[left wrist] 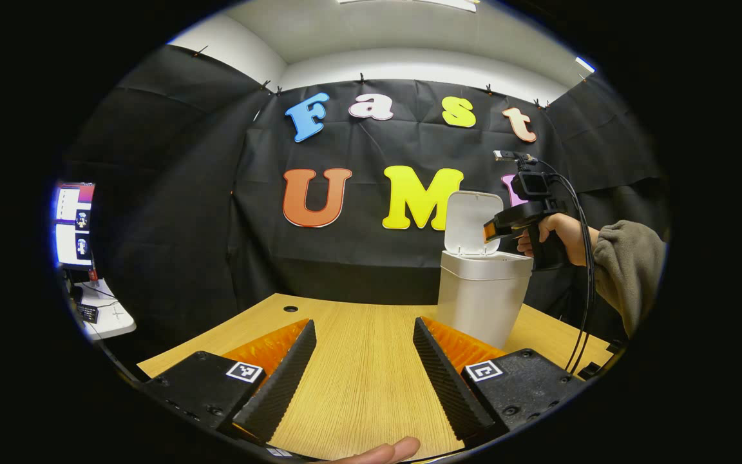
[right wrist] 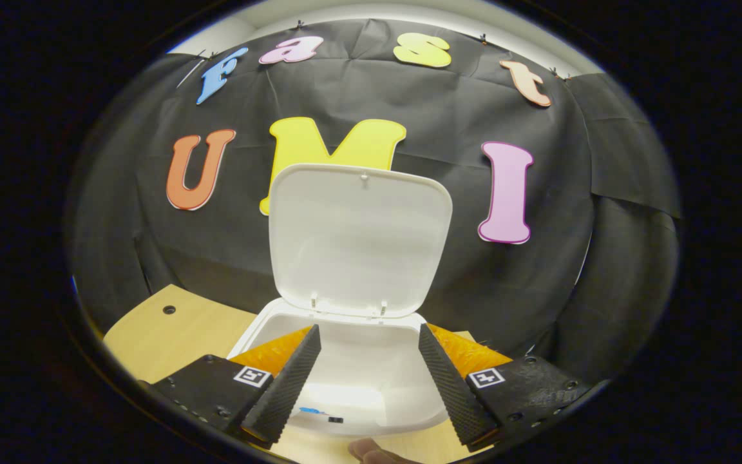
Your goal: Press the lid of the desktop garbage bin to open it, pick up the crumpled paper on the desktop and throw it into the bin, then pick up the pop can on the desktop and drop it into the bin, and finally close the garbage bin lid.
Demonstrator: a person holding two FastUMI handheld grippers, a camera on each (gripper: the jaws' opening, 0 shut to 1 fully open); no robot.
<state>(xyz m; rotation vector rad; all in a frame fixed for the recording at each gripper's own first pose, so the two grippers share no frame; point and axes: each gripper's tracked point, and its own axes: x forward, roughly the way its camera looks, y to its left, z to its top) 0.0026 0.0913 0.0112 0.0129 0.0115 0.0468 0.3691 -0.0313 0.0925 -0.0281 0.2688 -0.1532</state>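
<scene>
The white desktop bin (left wrist: 477, 303) stands at the right of the wooden desk (left wrist: 358, 386), its lid (left wrist: 471, 222) swung up and standing open. My right gripper (left wrist: 489, 231), held by a hand, hovers just over the bin's open mouth. In the right gripper view that gripper (right wrist: 369, 328) is open with nothing between its fingers, looking down into the bin (right wrist: 371, 380) with the raised lid (right wrist: 358, 238) straight ahead. A small blue and dark bit (right wrist: 319, 412) lies inside near the front wall. My left gripper (left wrist: 364, 322) is open and empty, low over the desk, left of the bin.
A cable (left wrist: 587, 283) hangs from the right gripper past a grey sleeve (left wrist: 628, 270). A monitor (left wrist: 75, 222) and a small white table (left wrist: 104, 316) stand far left. The desk has a round hole (left wrist: 290, 309) near its back edge.
</scene>
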